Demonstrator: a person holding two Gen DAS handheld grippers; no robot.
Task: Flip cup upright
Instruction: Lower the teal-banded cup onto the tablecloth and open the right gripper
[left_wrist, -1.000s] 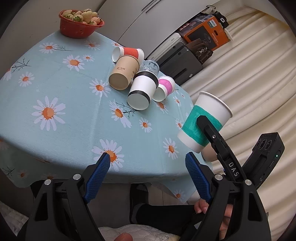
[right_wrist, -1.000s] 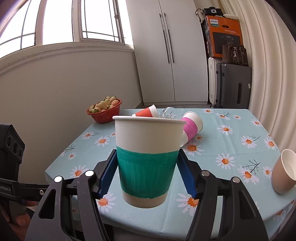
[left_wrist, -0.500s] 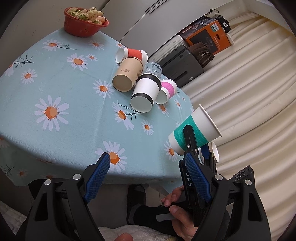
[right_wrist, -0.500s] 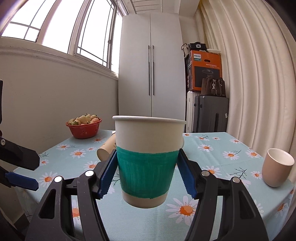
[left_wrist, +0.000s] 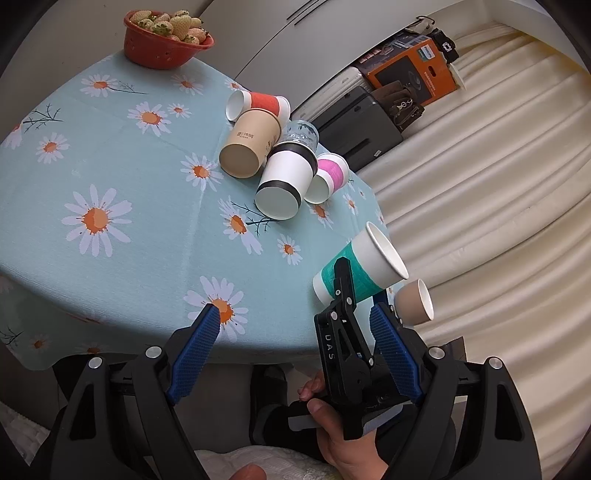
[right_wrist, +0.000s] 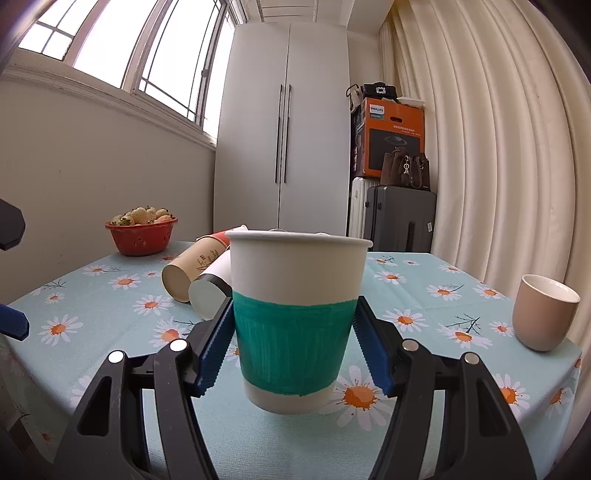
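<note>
My right gripper (right_wrist: 293, 343) is shut on a white paper cup with a green band (right_wrist: 295, 317), held upright, its base just above or at the tablecloth near the table's front edge. The same cup shows in the left wrist view (left_wrist: 360, 269), with the right gripper (left_wrist: 360, 297) around it. My left gripper (left_wrist: 295, 347) is open and empty, off the table's near edge.
Several cups lie on their sides mid-table: a brown one (left_wrist: 249, 146), a black-banded one (left_wrist: 286, 181), a pink-banded one (left_wrist: 327, 177) and a red one (left_wrist: 258, 103). A beige cup (right_wrist: 543, 312) stands upright at the right edge. A red strawberry bowl (left_wrist: 164, 38) sits far left.
My right gripper has carried the green-banded cup lower, down near the tablecloth at the front edge. The left gripper has stayed open and nearly still.
</note>
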